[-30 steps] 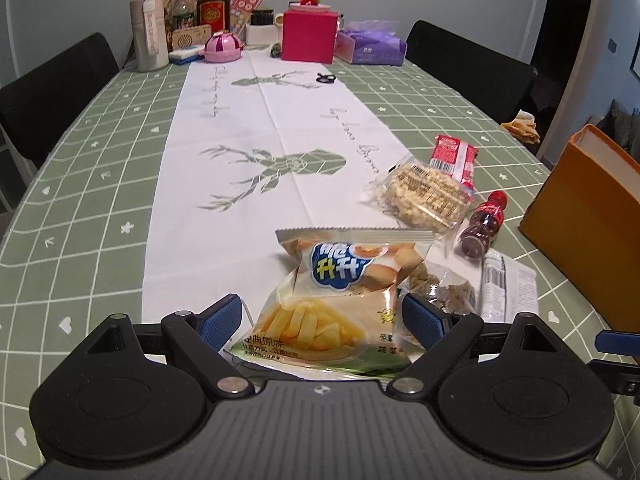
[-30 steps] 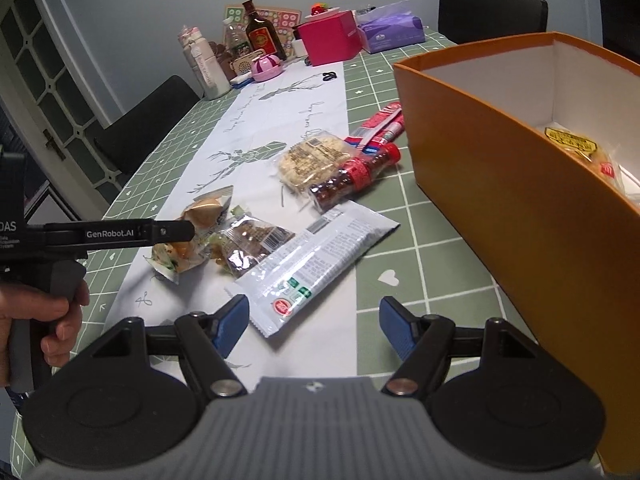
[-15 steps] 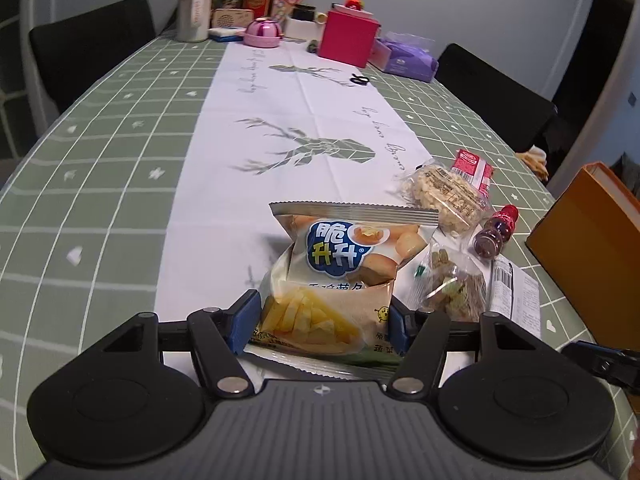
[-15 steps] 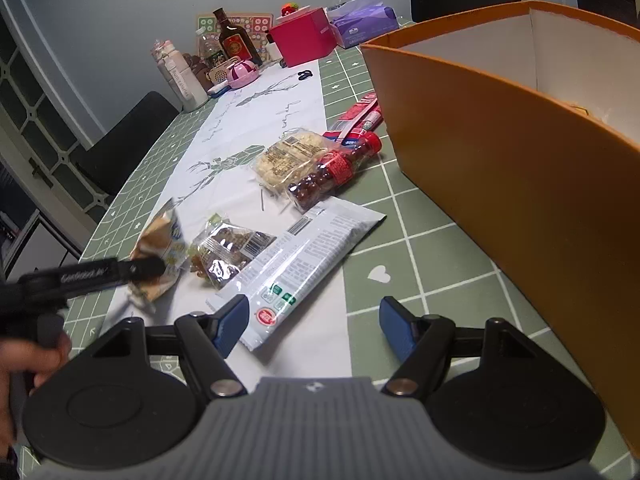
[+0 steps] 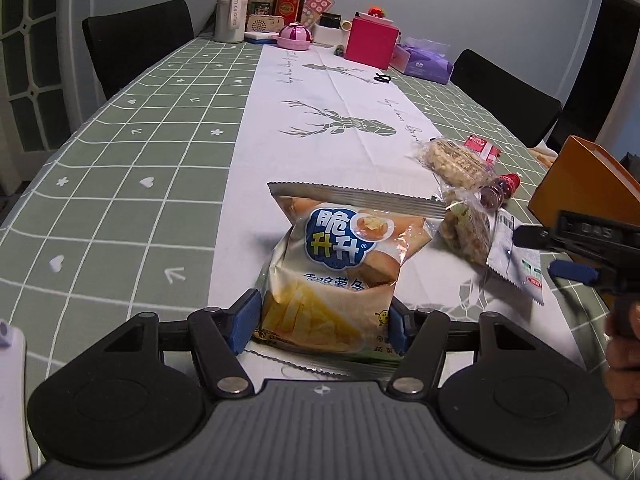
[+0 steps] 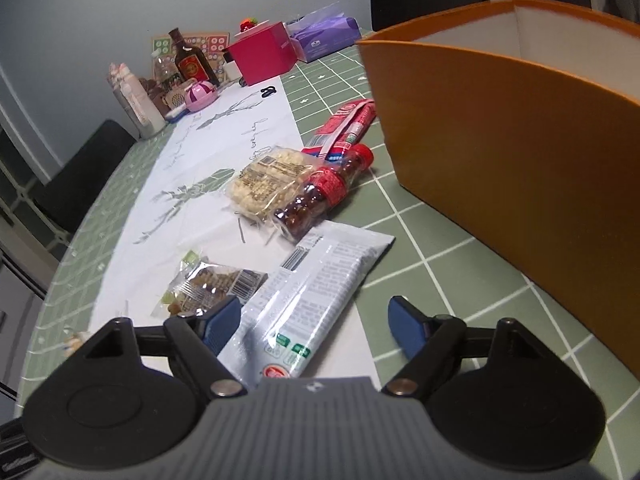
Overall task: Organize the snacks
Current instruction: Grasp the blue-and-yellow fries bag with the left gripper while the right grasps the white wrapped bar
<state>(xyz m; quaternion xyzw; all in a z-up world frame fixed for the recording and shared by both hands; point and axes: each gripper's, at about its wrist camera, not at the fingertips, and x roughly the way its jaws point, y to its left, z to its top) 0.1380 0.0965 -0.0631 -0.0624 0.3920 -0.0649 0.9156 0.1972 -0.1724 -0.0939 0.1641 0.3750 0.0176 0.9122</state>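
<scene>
Here the left gripper [image 5: 325,322] is clamped on the lower end of the chip bag [image 5: 340,276], which rests on the table runner [image 5: 320,120]. The right gripper [image 6: 316,322] is spread wide over the white wrapper [image 6: 308,300], near the orange box [image 6: 512,152]. Risk: an air-filled bag may slip or crush. Legible: "Burn calories" on the far bottle [image 5: 233,4]; the bag carries Chinese characters.

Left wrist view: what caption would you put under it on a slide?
Left gripper shut on a chip bag, other snacks and the orange box nearby.
</scene>
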